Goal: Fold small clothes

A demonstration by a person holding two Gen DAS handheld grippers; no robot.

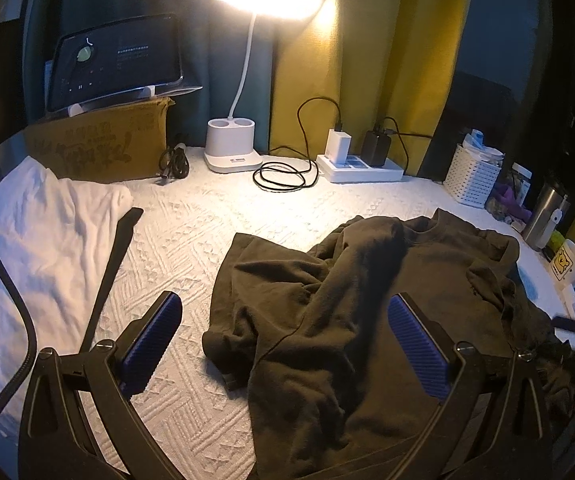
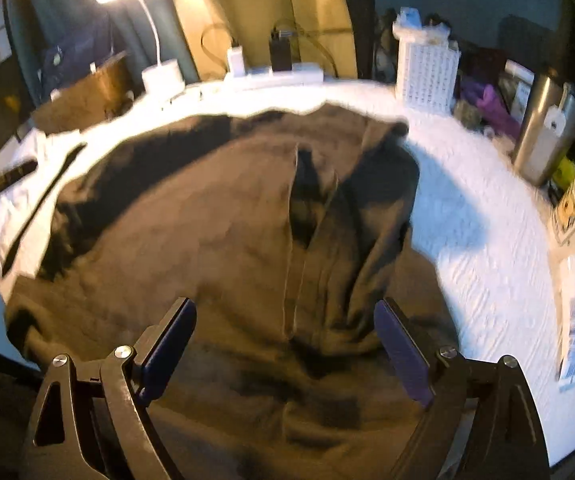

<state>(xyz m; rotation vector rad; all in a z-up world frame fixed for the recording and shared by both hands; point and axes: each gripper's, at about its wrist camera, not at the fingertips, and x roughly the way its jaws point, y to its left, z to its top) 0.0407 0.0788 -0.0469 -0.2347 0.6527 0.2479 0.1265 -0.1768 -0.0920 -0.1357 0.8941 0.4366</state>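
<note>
Dark shirt [image 1: 351,320] lying crumpled on surface [image 1: 191,216]. Holding both tools, left [image 1: 285,346] and right [image 2: 285,350], wide open, gripping nothing. Risking pinching several bunched layers, dragging whole heap.

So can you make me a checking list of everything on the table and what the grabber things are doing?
Surface: white quilted cover, lit by the desk lamp.
Job's things: dark olive T-shirt, crumpled and unfolded; white garment at the left.
Clutter: cardboard box with a tablet on it, white basket, steel bottle, bear mug.
Grippers: left gripper and right gripper both over the T-shirt, jaws wide, holding nothing.
Cables: coiled black cable by the power strip with two chargers.
Surroundings: yellow and teal curtains.
</note>
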